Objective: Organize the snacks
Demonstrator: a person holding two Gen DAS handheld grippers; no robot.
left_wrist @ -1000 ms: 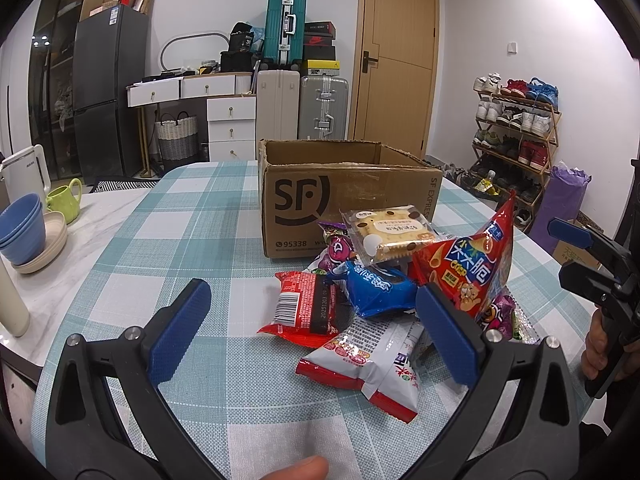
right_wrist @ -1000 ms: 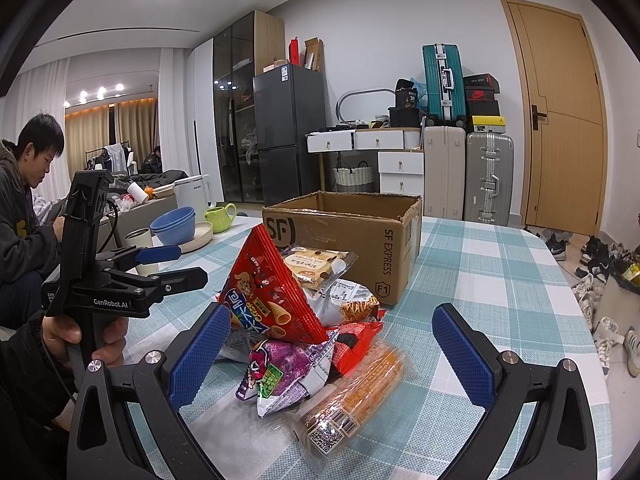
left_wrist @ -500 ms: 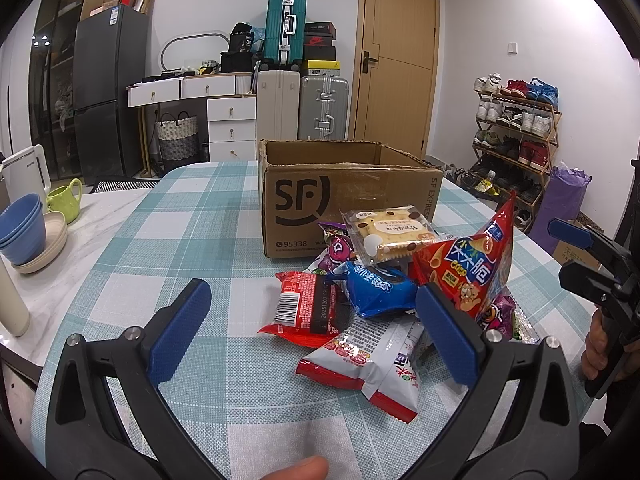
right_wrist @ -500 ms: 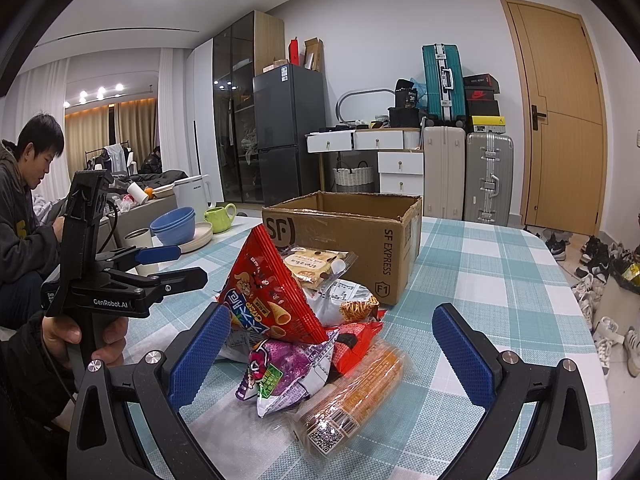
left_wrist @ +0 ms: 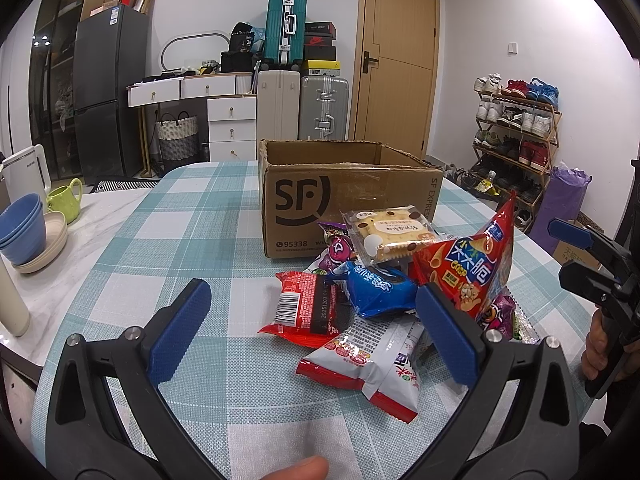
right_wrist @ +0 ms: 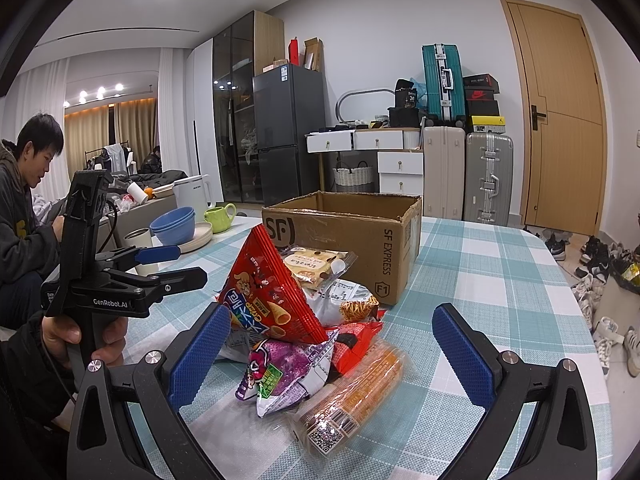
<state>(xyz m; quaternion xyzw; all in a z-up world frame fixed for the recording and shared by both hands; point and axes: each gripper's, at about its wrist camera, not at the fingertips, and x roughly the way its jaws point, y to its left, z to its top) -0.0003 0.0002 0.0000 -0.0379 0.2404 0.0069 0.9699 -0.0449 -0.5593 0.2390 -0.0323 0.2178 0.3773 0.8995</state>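
The snack pile (left_wrist: 384, 296) lies on the checked tablecloth (left_wrist: 192, 240), touching the front of the open SF cardboard box (left_wrist: 344, 196). Nearest the box: a clear-wrapped biscuit pack (left_wrist: 390, 232), propped on the heap. Beside it on the box's right side: a red triangular crisp bag (left_wrist: 472, 264), standing point-up. In front of the box, lower in the heap: a blue wrapped snack (left_wrist: 376, 288), a red packet with barcode (left_wrist: 304, 308), and a white-and-red bag (left_wrist: 376, 360) farthest from the box on my left side. Seen from my right wrist, a purple packet (right_wrist: 280, 372) and a clear sleeve of orange snacks (right_wrist: 352, 400) lie at the pile's edge farthest from the box.

My left gripper (left_wrist: 312, 332): jaws spread wide, holding nothing, above the cloth at the near edge of the pile. My right gripper (right_wrist: 332, 348): jaws likewise wide apart, empty, straddling the purple packet and orange sleeve without touching them.

Left of the box, well apart: blue bowls (left_wrist: 20, 232) and a green mug (left_wrist: 66, 200).
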